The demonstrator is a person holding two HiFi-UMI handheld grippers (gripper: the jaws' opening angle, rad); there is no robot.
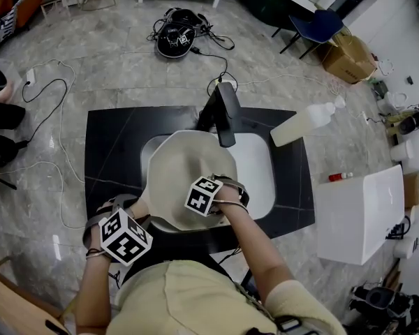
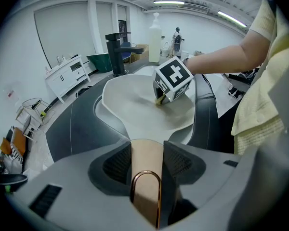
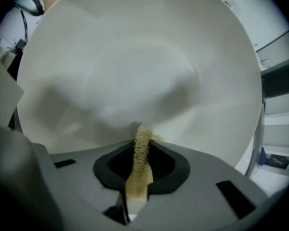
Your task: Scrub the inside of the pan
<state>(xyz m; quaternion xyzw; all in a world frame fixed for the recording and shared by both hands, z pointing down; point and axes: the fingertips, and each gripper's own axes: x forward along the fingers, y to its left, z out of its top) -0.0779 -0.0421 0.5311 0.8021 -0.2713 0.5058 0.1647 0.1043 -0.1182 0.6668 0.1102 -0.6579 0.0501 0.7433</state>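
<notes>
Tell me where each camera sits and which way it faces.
Left gripper view: rides the left claw, shut on the handle; faces across the pan to the faucet; shows the right claw and an arm.
Right gripper view: rides the right claw, shut on a scrubber; faces into the pan; no body part clearly shows.
Head view: on the head, facing steeply down at the sink; shows both arms and claws.
Shared: all three see the pan.

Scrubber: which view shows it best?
The right gripper view: the scrubber sits pinched between the fingers, tip against the pan. The left gripper view shows only a yellowish bit; the head view hides it.
</notes>
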